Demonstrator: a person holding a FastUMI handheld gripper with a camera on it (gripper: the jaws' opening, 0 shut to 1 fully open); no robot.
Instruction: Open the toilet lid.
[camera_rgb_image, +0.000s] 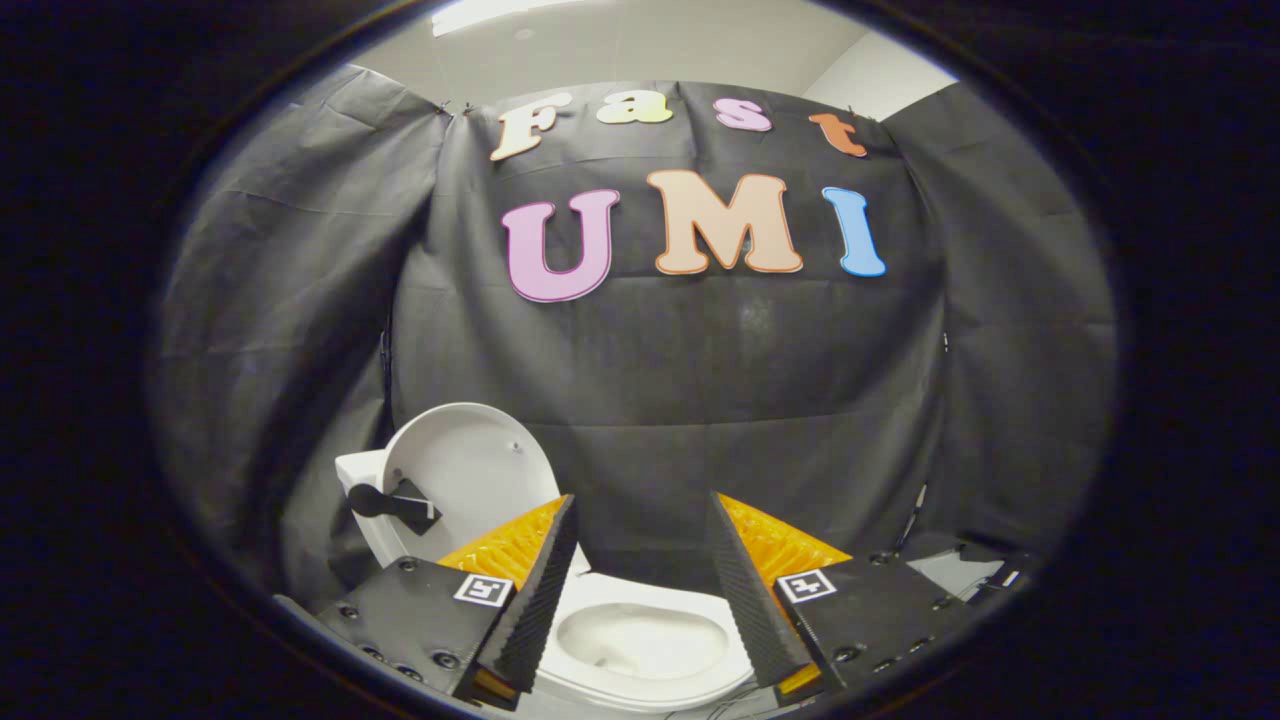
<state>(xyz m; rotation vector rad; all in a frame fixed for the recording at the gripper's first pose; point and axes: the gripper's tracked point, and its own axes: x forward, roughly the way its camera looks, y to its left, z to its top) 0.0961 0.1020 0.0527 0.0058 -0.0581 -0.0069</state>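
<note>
Against the black cloth wall the toilet lid is seen raised; the jaws are held apart above the bowl, gripping nothing

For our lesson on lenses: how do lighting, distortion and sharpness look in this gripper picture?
Gripper view: fisheye bends the cloth wall; a ceiling light glares above; the raised toilet lid and bowl are evenly lit and sharp; the open gripper is crisp.

Riding the tool, the fisheye camera looks forward and down, near the toilet bowl.
</note>
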